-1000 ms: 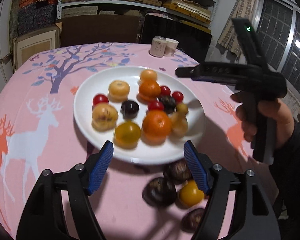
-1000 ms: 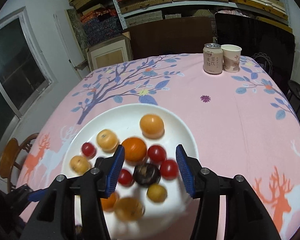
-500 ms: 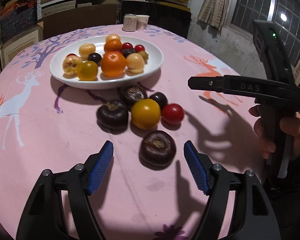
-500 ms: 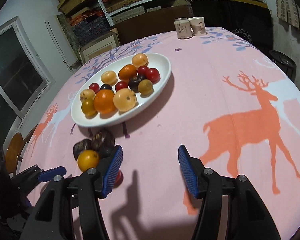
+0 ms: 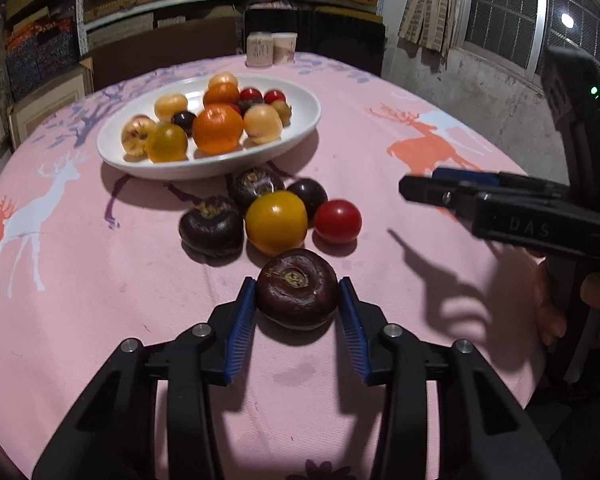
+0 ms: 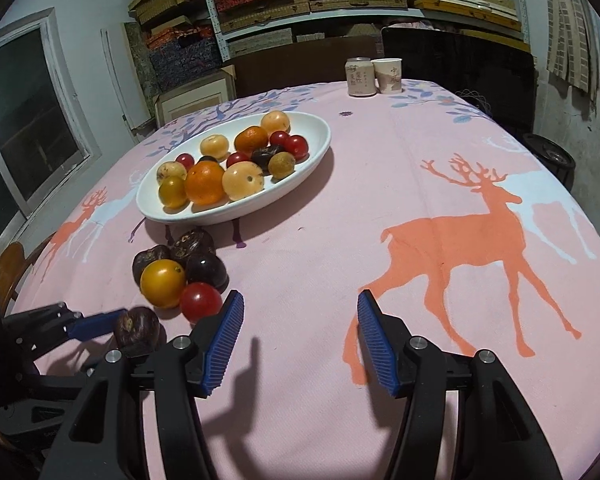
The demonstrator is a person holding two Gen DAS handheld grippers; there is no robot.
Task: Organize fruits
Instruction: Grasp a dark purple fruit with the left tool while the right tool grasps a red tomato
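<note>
Your left hand-held gripper (image 5: 298,300) is closing on the dark purple, flattened round fruit (image 5: 297,288) that lies alone near the near edge of the counter (image 5: 100,300), just in front of the loose cluster. The blue ribbed pads (image 5: 246,312) sit at its two sides, touching or about to; you cannot quite tell whether they press yet. Finish the squeeze gently: the skin looks soft and wrinkled, so stop once it is firm. Keep the pads level with the widest part of the fruit, not above it, or it may squirt forward into the round yellow-orange fruit (image 5: 276,222) and the small red cherry tomato (image 5: 337,221) just beyond. Lift straight up before you carry it to the white oval plate (image 5: 300,128) toward the far side.

The fruit's brownish stem scar faces up and slightly toward you. It is squat, wider than tall, with its short axis running through that scar, so you are gripping across its broad middle, which seems the steadiest hold.

Your right hand-held gripper (image 6: 300,340) hangs half open over bare pink cloth, holding nothing.
</note>
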